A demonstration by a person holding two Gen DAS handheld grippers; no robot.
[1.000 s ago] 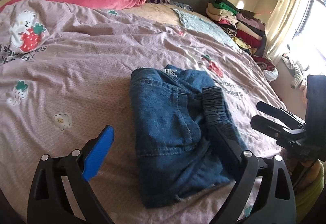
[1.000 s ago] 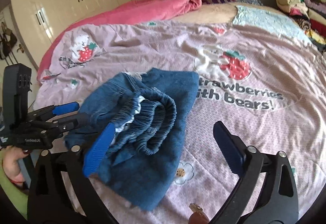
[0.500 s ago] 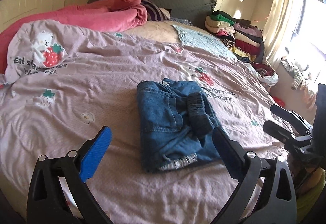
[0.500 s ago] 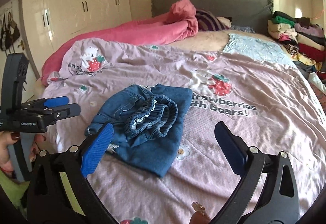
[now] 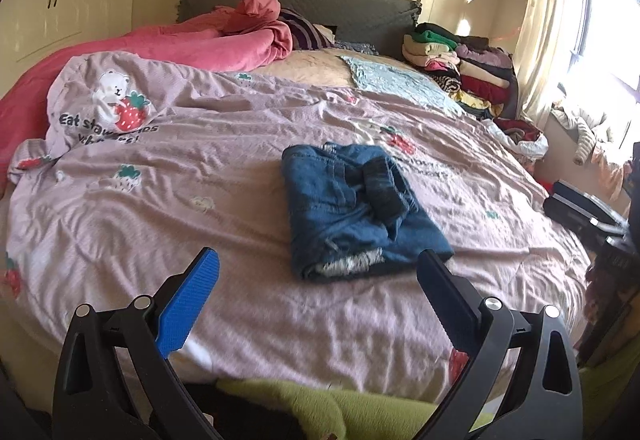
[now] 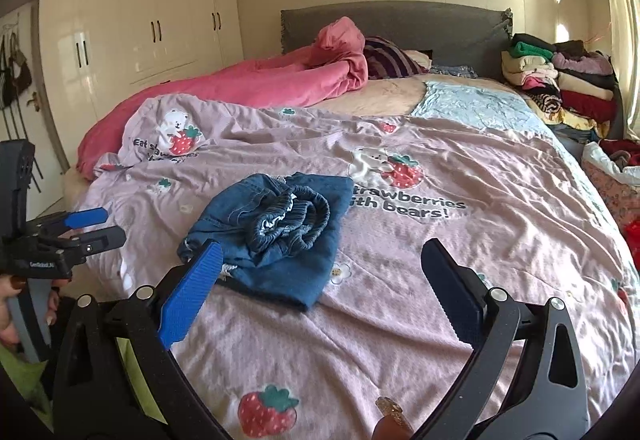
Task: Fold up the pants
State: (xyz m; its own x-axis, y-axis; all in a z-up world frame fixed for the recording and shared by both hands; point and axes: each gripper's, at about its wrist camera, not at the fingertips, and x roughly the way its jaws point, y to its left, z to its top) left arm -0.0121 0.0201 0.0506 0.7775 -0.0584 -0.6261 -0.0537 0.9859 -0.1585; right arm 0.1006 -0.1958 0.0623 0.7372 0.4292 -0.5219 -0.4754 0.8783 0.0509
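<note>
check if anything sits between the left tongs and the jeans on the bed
Nothing visible does. The left tongs are open and held back from the near edge of the bed, and only bare purple bedspread lies between them and the folded jeans. The right tongs are open too, off to the side.

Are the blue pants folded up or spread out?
Folded: the pants lie as a compact layered bundle on the bedspread, waistband bunched on top.
</note>
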